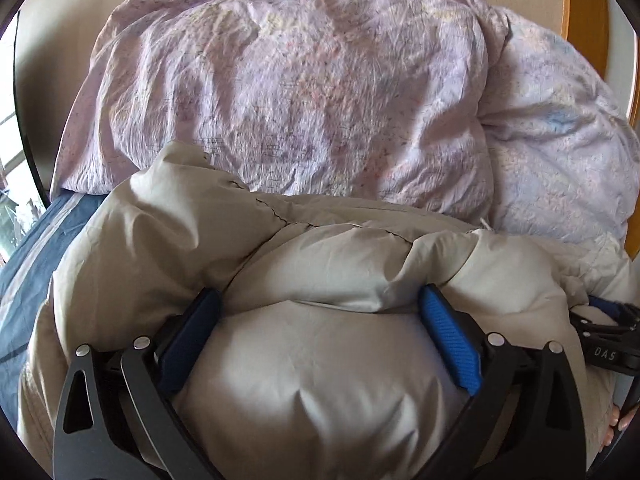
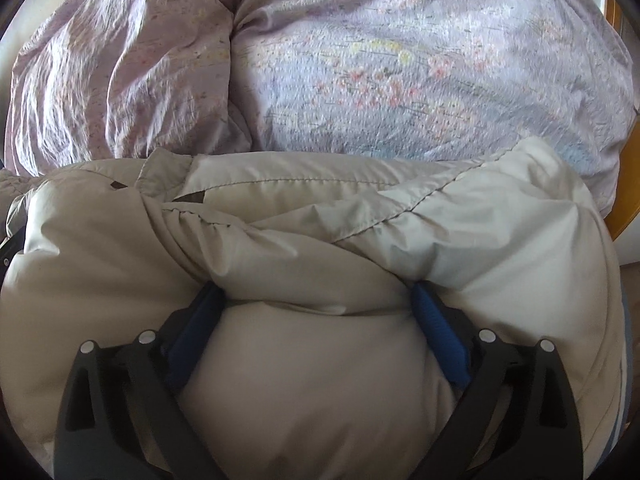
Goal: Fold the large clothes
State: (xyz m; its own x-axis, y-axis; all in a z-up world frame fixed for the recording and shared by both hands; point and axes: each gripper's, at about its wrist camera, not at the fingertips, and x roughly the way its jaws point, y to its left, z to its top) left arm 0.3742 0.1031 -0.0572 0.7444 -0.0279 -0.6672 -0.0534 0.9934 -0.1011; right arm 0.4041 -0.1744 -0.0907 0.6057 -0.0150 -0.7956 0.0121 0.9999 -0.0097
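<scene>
A puffy beige down jacket [image 1: 168, 220] lies bunched on a bed, and both views are filled by it [image 2: 480, 232]. My left gripper [image 1: 320, 300] points down into it with its jaws wide. A thick padded fold bulges between the blue pads [image 1: 448, 336], which rest against its sides without squeezing it. My right gripper [image 2: 316, 292] stands the same way, jaws wide apart over another swollen fold, blue pads [image 2: 436, 328] sunk at its flanks. The right gripper's black body [image 1: 608, 332] shows at the left wrist view's right edge, with a person's fingertips [image 1: 618, 424] below it.
A crumpled lilac floral duvet [image 1: 300, 100] is heaped just behind the jacket [image 2: 400, 80]. A blue striped sheet [image 1: 36, 248] shows at the left. A wooden bed frame [image 1: 580, 0] runs along the far right, and a window [image 1: 8, 160] is at the left.
</scene>
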